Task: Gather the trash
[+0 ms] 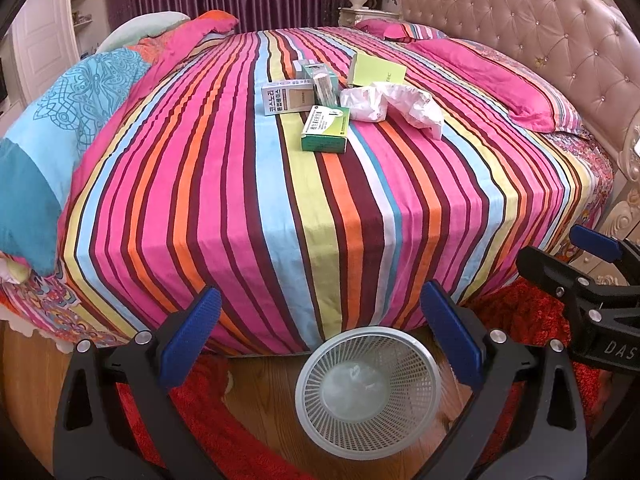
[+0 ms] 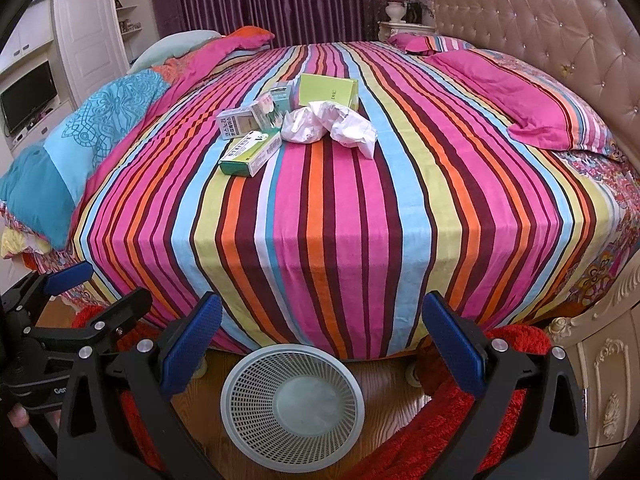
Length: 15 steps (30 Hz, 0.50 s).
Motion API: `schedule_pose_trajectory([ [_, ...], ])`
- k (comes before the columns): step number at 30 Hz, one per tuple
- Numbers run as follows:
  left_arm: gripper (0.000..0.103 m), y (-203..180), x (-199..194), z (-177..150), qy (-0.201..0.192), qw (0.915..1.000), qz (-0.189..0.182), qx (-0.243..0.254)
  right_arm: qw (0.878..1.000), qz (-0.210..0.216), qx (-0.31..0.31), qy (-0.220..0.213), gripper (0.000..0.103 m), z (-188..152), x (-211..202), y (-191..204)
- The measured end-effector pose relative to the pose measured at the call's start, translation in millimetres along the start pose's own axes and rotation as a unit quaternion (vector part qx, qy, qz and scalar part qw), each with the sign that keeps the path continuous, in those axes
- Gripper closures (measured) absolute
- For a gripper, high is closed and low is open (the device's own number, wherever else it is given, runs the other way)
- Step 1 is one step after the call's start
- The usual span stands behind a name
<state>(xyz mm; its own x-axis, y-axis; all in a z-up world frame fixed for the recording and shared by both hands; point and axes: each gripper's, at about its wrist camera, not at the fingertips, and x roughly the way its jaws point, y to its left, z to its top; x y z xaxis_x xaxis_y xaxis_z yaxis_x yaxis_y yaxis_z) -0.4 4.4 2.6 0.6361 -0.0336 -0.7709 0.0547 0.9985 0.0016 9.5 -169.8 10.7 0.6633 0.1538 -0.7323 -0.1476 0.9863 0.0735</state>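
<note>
A pile of trash lies on the striped bed [image 1: 320, 200]: a green-and-white box [image 1: 326, 128] nearest, a grey-white box [image 1: 286, 99], a lime-green box [image 1: 376, 69], small cartons [image 1: 318, 76] and crumpled white paper [image 1: 394, 106]. The same pile shows in the right wrist view: green box [image 2: 250, 154], paper [image 2: 332, 122], lime box [image 2: 328, 90]. A white mesh basket [image 1: 368, 390] [image 2: 292, 402] stands on the floor at the bed's foot. My left gripper [image 1: 320, 336] and right gripper [image 2: 318, 340] are both open and empty, above the basket, far from the trash.
Red shaggy rug [image 1: 532, 316] [image 2: 440, 432] lies on the wood floor around the basket. Pink pillows [image 1: 496, 80] and a tufted headboard [image 1: 560, 40] are at the right, a blue folded duvet [image 1: 48, 152] at the left. A cream bedside cabinet [image 2: 608, 380] stands at the right.
</note>
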Motion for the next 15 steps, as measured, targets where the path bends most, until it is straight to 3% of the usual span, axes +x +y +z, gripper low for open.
schedule_pose_trajectory([
  [15, 0.006, 2.2, 2.5, -1.3, 0.006, 1.0, -0.002, -0.006, 1.0, -0.008, 0.0, -0.001, 0.007, -0.5, -0.3, 0.2],
])
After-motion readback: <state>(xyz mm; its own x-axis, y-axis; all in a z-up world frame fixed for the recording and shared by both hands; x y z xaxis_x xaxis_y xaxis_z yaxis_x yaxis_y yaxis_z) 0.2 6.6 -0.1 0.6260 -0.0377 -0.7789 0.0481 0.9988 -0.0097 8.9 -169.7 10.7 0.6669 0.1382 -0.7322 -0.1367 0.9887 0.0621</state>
